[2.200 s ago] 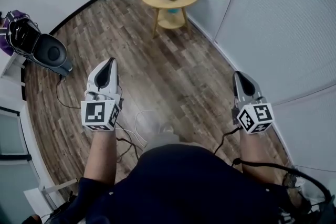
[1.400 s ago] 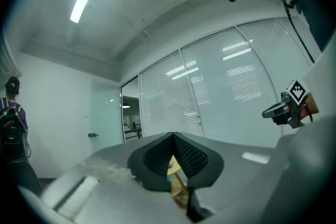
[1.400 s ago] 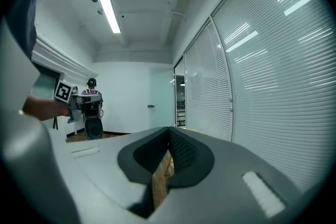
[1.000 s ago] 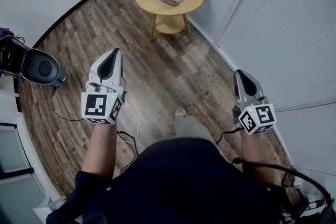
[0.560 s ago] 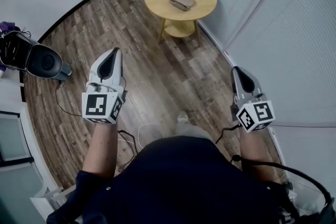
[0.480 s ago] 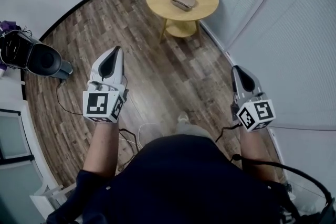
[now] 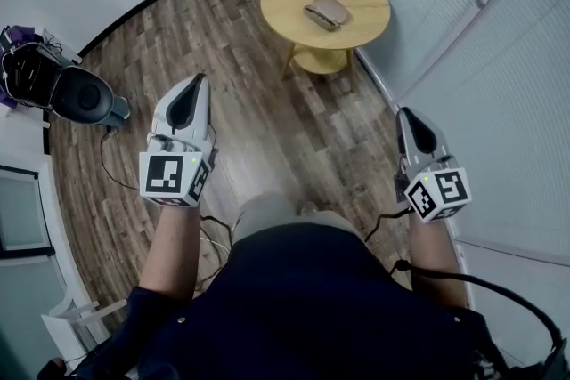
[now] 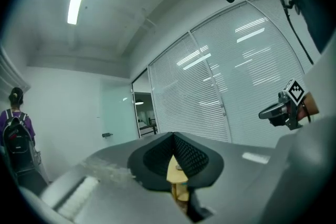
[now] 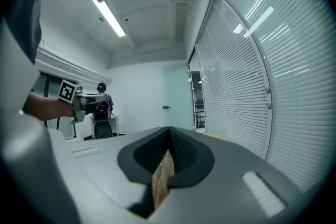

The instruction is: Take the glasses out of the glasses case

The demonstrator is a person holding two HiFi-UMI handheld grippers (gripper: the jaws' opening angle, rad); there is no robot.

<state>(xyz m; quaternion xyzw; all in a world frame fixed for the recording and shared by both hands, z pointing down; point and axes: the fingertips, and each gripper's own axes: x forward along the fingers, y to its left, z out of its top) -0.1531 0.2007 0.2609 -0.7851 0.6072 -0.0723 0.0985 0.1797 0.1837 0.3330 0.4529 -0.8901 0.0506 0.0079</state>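
A closed tan glasses case (image 7: 325, 12) lies on a small round wooden table (image 7: 356, 36) at the top of the head view, well ahead of both grippers. My left gripper (image 7: 195, 83) is held out over the wood floor, shut and empty. My right gripper (image 7: 408, 114) is held level with it near the blinds wall, also shut with nothing in it. In the left gripper view the left gripper (image 8: 174, 137) has its jaws pressed together; the right gripper (image 9: 168, 130) looks the same in its own view. No glasses are visible.
A black chair with a bag (image 7: 78, 93) stands at the left wall, and cables (image 7: 218, 227) trail over the floor by the person's feet. Glass walls with blinds (image 7: 499, 58) run along the right. A person with a purple backpack (image 8: 14, 136) stands far off.
The view has moved forward and swung left: the table with the case now sits further right and slightly larger. Both grippers stay shut and held out the same way.
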